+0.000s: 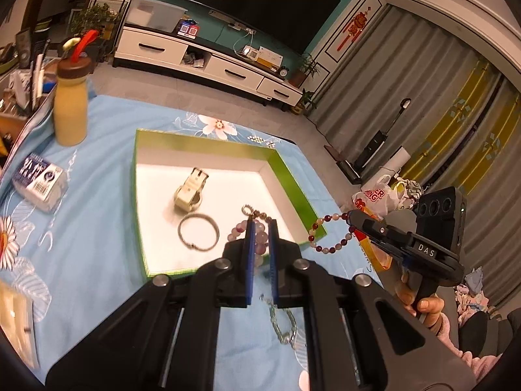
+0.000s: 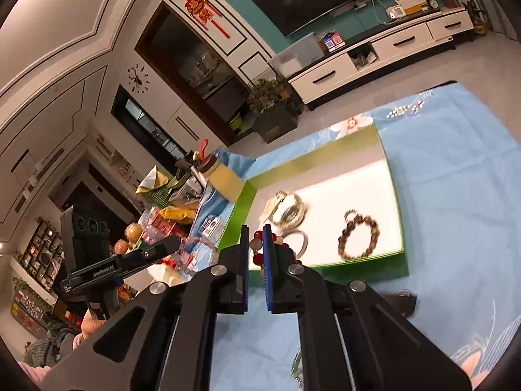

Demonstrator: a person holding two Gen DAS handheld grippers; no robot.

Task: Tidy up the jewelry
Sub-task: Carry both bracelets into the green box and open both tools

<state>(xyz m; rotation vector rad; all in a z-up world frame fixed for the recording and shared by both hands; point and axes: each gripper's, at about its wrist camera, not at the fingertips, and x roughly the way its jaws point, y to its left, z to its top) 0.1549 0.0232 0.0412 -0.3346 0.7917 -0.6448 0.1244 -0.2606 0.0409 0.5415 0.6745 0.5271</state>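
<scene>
A watch (image 1: 190,192), a bangle (image 1: 198,232) and a dark bead bracelet (image 2: 358,239) are seen inside the green box (image 1: 294,185). A pink bracelet (image 1: 259,233) is pinched by the left gripper (image 1: 260,228) and a red-and-white bracelet (image 1: 329,233) by the right gripper (image 2: 255,238), both beside the box; a chain (image 1: 283,322) remains outside.

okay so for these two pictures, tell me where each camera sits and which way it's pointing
Left wrist: on the left gripper, looking along its fingers over the green-walled white-floored box; it grips a pink bead bracelet; the right gripper and a hand show.
Right wrist: on the right gripper, looking across the box toward the room's left side; it grips a red-and-white bead bracelet; the left gripper shows.
Shared: box, silver bangle, cream watch, blue floral cloth.
</scene>
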